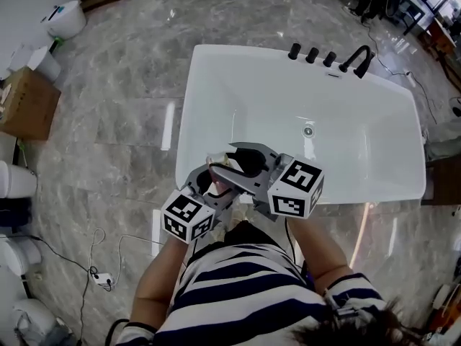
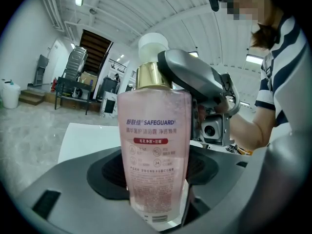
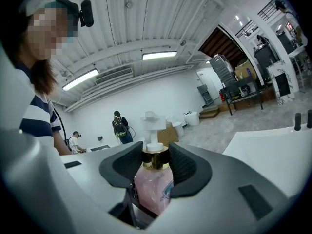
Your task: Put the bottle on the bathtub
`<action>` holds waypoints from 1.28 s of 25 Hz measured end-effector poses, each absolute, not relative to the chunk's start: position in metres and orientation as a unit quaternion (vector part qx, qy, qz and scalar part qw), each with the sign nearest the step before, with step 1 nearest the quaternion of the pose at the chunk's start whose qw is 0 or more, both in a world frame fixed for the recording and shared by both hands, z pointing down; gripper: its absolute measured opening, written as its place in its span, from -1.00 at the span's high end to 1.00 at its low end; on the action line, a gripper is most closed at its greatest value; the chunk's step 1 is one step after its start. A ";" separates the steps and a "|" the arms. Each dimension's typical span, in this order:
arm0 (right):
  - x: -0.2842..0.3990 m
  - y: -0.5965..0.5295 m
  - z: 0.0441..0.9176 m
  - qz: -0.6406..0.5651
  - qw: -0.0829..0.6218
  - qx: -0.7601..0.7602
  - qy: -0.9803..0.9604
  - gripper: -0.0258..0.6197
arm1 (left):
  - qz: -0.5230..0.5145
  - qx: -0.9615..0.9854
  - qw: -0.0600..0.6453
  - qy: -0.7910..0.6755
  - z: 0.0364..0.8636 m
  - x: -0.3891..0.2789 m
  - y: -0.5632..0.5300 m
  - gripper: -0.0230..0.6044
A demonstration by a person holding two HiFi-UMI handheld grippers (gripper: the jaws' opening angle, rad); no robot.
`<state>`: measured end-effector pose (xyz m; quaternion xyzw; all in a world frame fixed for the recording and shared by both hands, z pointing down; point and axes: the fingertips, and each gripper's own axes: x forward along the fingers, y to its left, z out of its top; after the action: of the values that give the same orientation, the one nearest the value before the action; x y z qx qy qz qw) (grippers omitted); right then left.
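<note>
A pink pump bottle (image 1: 218,182) with a gold collar and white pump head hangs upright in front of me, over the near rim of the white bathtub (image 1: 189,121). My left gripper (image 1: 215,186) is shut on the bottle's (image 2: 156,145) lower body, its pads on either side. My right gripper (image 1: 241,163) comes from the other side, and its pads (image 3: 183,167) clasp the gold collar of the bottle (image 3: 153,184). In the left gripper view the right gripper's grey finger (image 2: 195,79) wraps round the collar. The bottle's base is hidden.
Black faucet (image 1: 358,58) and knobs (image 1: 312,54) stand on the tub's far rim; a drain (image 1: 308,130) lies in the basin. A cardboard box (image 1: 29,103) and a white cable (image 1: 101,276) lie on the marble floor at left. Two people (image 3: 119,126) stand far off.
</note>
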<state>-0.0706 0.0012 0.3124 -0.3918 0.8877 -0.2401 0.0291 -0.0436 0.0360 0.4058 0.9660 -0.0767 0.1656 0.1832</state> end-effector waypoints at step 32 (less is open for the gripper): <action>-0.041 -0.129 0.335 -0.235 0.052 -0.503 0.830 0.36 | 0.229 0.967 0.113 0.005 0.432 -0.026 -0.099 -0.07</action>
<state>-0.0413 -0.1286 0.3350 -0.5034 0.8299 -0.2350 0.0518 -0.0259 -0.0989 0.4325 0.9669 0.0047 0.2287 0.1132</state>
